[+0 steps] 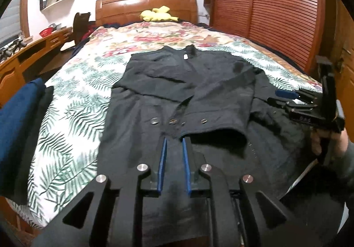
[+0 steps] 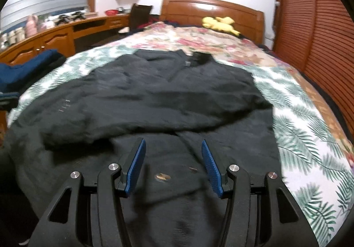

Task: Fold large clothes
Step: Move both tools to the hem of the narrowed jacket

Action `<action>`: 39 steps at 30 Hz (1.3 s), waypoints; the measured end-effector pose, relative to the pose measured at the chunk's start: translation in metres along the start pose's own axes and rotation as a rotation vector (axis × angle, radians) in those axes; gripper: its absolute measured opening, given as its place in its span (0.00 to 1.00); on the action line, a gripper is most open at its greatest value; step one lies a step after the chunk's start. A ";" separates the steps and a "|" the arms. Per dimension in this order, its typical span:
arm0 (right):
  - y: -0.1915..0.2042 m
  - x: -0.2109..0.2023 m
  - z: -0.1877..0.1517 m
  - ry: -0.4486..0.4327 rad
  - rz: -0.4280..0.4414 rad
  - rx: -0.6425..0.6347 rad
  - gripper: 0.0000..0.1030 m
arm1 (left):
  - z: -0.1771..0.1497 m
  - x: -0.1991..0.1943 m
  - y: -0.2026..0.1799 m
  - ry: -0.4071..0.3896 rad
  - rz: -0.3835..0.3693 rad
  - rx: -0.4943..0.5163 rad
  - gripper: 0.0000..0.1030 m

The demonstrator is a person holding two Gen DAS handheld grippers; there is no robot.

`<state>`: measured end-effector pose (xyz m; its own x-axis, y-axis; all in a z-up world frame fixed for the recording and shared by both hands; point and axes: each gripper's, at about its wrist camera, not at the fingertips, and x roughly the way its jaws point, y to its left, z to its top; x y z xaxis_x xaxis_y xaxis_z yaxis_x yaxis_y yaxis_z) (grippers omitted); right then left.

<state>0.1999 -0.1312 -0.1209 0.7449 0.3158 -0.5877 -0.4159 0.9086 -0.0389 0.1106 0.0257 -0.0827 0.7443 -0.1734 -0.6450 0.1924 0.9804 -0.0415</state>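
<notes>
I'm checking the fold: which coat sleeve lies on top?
The sleeve from the coat's right side in the left wrist view; it crosses over the other sleeve.

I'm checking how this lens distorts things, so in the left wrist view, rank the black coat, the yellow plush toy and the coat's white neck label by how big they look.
1. black coat
2. yellow plush toy, though it lies far off at the headboard, so it looks smaller than it is
3. white neck label
</notes>
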 end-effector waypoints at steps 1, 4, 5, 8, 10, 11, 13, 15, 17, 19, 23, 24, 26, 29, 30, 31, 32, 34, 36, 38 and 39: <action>0.008 0.001 0.004 -0.001 0.028 0.003 0.52 | -0.002 0.000 0.004 0.002 0.006 -0.002 0.11; 0.037 0.006 0.016 -0.013 0.081 -0.026 0.52 | -0.010 -0.001 0.018 0.015 0.024 -0.015 0.12; 0.044 0.008 0.019 -0.013 0.092 -0.033 0.52 | -0.012 -0.001 0.023 0.018 0.028 -0.020 0.12; 0.066 0.018 0.027 -0.001 0.132 -0.050 0.52 | -0.020 0.002 0.039 0.041 0.026 -0.038 0.13; 0.080 0.025 0.029 0.020 0.155 -0.065 0.52 | -0.025 0.002 0.048 0.045 0.038 -0.045 0.14; 0.085 0.028 0.027 0.029 0.163 -0.071 0.52 | -0.027 0.003 0.054 0.050 0.040 -0.050 0.16; 0.095 0.035 0.022 0.059 0.183 -0.086 0.52 | -0.032 0.006 0.062 0.063 0.041 -0.061 0.18; 0.102 0.045 0.015 0.099 0.183 -0.107 0.52 | -0.035 0.010 0.069 0.082 0.049 -0.067 0.22; 0.106 0.055 0.006 0.139 0.169 -0.123 0.52 | -0.039 0.013 0.076 0.098 0.055 -0.069 0.24; 0.108 0.060 0.000 0.155 0.159 -0.124 0.52 | -0.041 0.017 0.082 0.113 0.063 -0.074 0.26; 0.106 0.060 -0.003 0.144 0.156 -0.117 0.52 | -0.047 0.027 0.093 0.150 0.078 -0.092 0.32; 0.106 0.059 -0.004 0.143 0.159 -0.113 0.52 | -0.048 0.029 0.096 0.159 0.073 -0.101 0.34; 0.105 0.056 -0.004 0.139 0.164 -0.109 0.52 | -0.049 0.034 0.101 0.171 0.063 -0.111 0.37; 0.102 0.048 -0.006 0.130 0.168 -0.104 0.52 | -0.050 0.038 0.103 0.174 0.068 -0.117 0.43; 0.101 0.044 -0.006 0.126 0.167 -0.101 0.52 | -0.050 0.039 0.104 0.178 0.070 -0.125 0.46; 0.098 0.039 -0.008 0.123 0.167 -0.095 0.52 | -0.050 0.041 0.107 0.184 0.073 -0.138 0.48; 0.094 0.034 -0.009 0.119 0.168 -0.087 0.52 | -0.050 0.043 0.107 0.189 0.077 -0.139 0.52; 0.086 0.023 -0.012 0.108 0.163 -0.072 0.52 | -0.049 0.045 0.110 0.196 0.083 -0.140 0.55; 0.077 0.011 -0.015 0.103 0.151 -0.060 0.52 | -0.049 0.048 0.114 0.196 0.076 -0.154 0.56; 0.067 -0.001 -0.020 0.096 0.137 -0.053 0.52 | -0.049 0.050 0.117 0.197 0.071 -0.161 0.58; 0.061 -0.008 -0.023 0.092 0.124 -0.053 0.52 | -0.048 0.051 0.120 0.199 0.067 -0.170 0.58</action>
<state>0.1568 -0.0843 -0.1369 0.6360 0.3960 -0.6624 -0.5303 0.8478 -0.0024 0.1406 0.1387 -0.1574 0.6082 -0.1018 -0.7873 0.0240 0.9936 -0.1099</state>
